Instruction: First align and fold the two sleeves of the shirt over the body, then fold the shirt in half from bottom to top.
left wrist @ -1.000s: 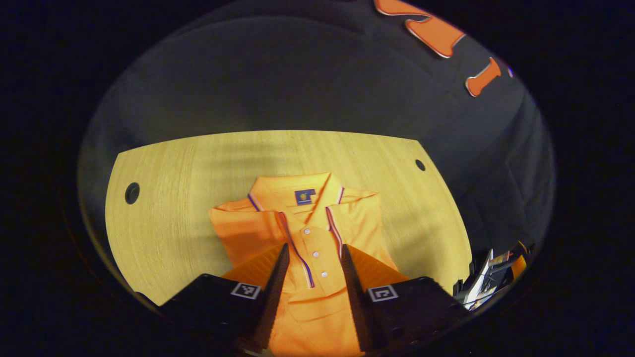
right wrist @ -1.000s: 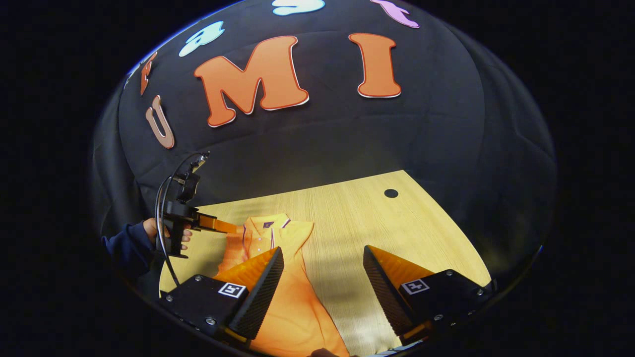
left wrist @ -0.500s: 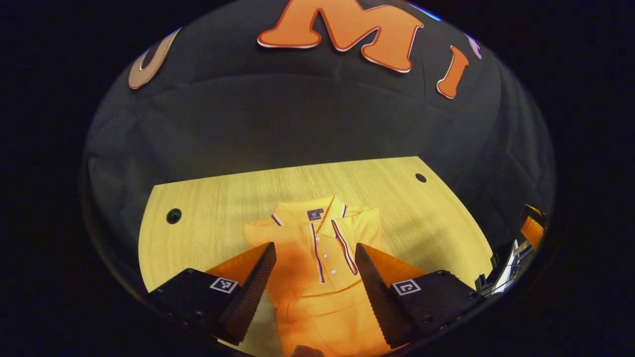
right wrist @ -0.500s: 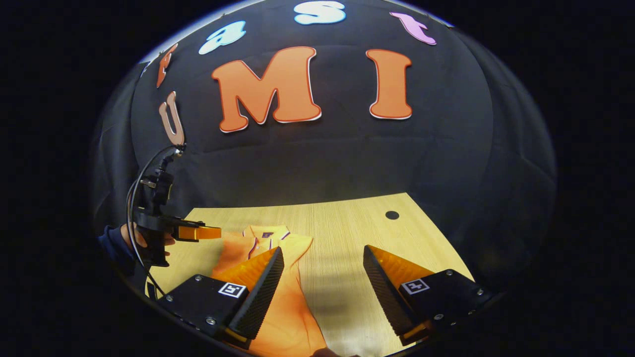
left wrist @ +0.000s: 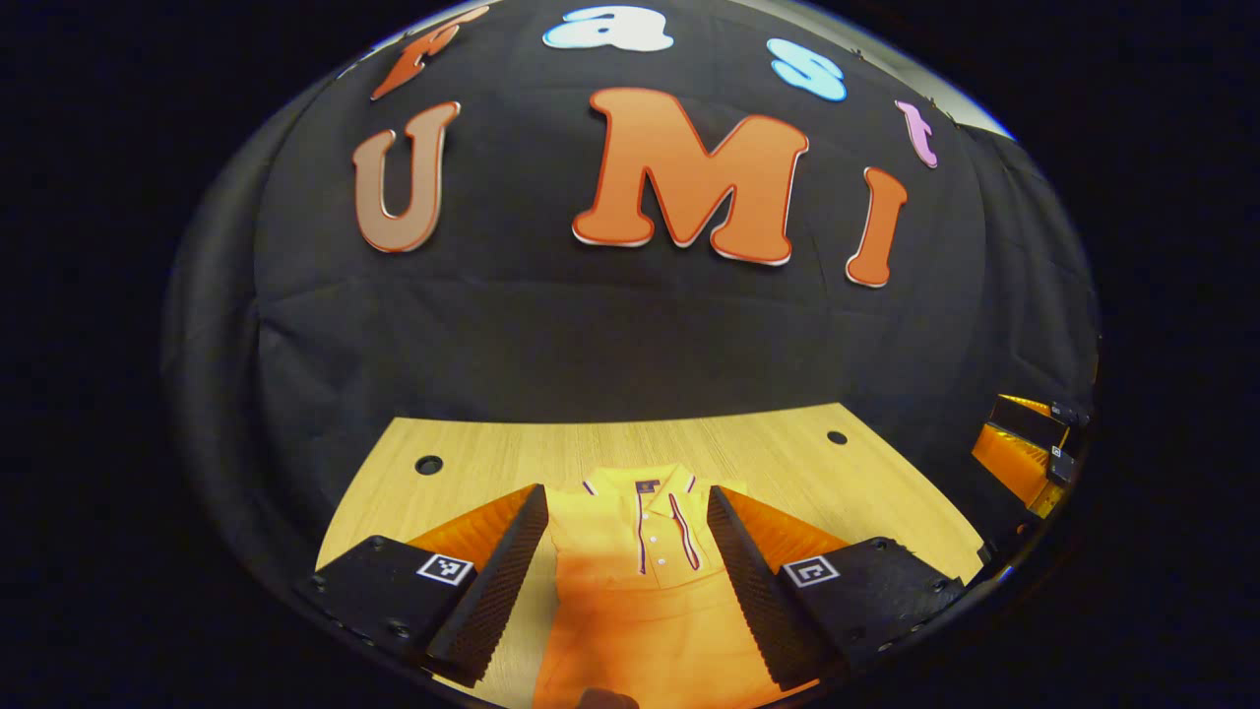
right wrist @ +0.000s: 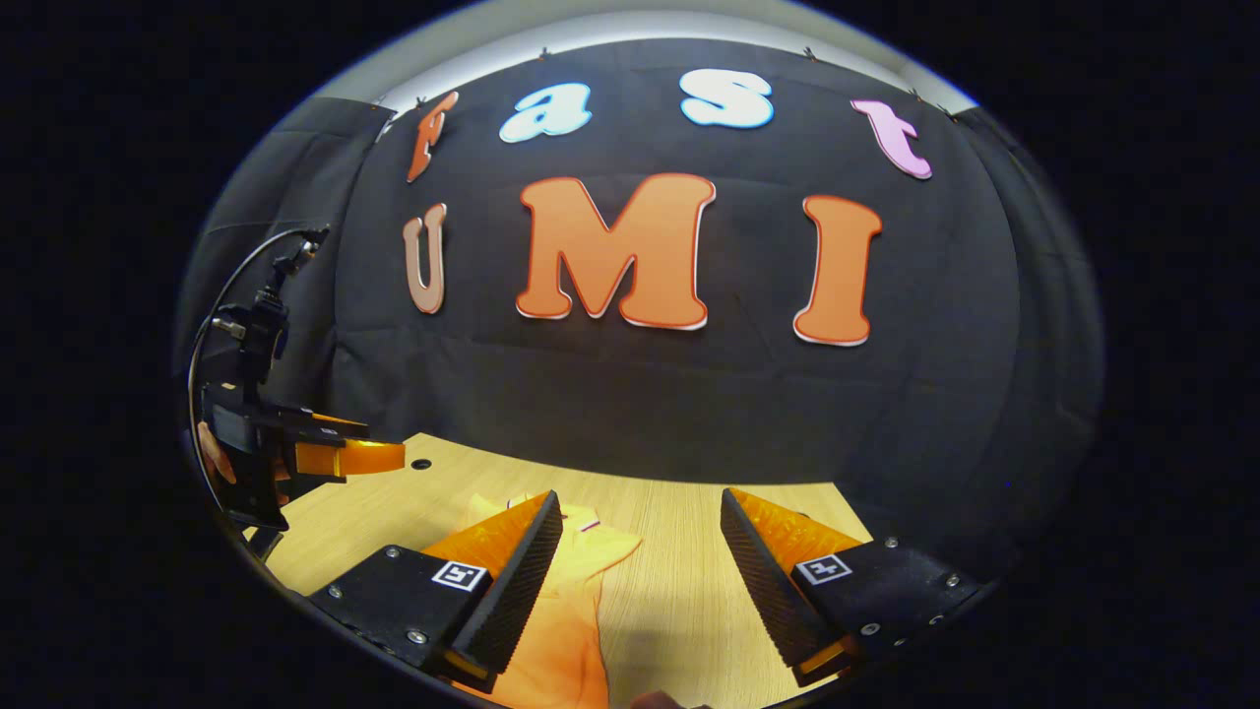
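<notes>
Both grippers have risen and tipped upward over the last second, so the shirt (left wrist: 640, 581) has slid from the middle of each view to the bottom edge. The left gripper (left wrist: 625, 581) hangs above the garment with its jaws spread wide and nothing between them; the shirt lies below and ahead of it, its collar and button strip framed in the gap. The right gripper (right wrist: 640, 581) is likewise wide open and empty, with the shirt below its left finger and bare table (right wrist: 679, 591) ahead between its fingers.

Judging by the narrow outline, with no sleeve sticking out sideways, the sleeve folds look done, though the shirt's sides are partly hidden behind the fingers. What remains would be the bottom-to-top fold. That calls for both grippers to drop toward the hem, which lies under the cameras out of sight, pinch a corner each and carry it up to the collar.

The shirt is soft orange knit with a stiffer collar, a striped button strip with small pale buttons and a small dark label inside the neck. It lies flat with a faint crease below the buttons. The table is pale wood grain, smooth, with small round holes. The fingers are wedge-shaped with ribbed inner faces.
</notes>
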### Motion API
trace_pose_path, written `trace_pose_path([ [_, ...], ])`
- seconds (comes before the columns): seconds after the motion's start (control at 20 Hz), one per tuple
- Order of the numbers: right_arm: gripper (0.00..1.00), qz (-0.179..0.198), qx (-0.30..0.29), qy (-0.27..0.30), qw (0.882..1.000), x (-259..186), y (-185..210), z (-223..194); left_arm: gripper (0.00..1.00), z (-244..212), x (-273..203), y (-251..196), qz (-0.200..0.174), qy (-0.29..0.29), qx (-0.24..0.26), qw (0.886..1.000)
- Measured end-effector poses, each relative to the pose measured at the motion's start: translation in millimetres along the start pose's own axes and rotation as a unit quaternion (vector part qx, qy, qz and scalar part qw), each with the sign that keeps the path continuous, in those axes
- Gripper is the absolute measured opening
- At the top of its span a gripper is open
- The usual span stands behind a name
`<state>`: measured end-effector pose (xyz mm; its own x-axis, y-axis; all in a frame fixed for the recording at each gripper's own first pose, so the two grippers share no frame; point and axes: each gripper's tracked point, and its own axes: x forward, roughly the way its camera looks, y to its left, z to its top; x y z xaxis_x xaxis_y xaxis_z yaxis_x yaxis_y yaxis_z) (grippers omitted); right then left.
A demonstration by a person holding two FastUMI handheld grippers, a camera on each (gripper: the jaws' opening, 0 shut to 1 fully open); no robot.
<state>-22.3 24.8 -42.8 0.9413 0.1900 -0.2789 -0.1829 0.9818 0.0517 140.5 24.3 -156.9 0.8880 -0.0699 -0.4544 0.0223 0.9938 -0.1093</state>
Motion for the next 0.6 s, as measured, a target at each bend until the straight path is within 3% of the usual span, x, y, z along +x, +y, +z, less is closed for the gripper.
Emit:
trace_pose_path([
  [0.15,0.98,0.011,-0.006,-0.023,1.000,-4.7,7.5,7.7,0.98,28.1,-41.0,2.5,0.032,-0.083,0.013,0.996],
  [0.35,0.99,0.022,0.017,-0.045,0.999,-17.1,12.4,8.8,0.97,50.7,-101.3,-5.4,0.061,-0.178,0.033,0.981],
  [0.5,0.99,0.032,0.029,-0.063,0.997,-32.3,15.3,9.0,0.97,68.8,-147.1,-0.8,0.110,-0.247,0.054,0.961],
  [0.6,0.99,0.045,0.032,-0.076,0.996,-43.6,19.4,8.6,0.95,73.1,-170.4,-9.2,0.122,-0.281,0.052,0.951],
])
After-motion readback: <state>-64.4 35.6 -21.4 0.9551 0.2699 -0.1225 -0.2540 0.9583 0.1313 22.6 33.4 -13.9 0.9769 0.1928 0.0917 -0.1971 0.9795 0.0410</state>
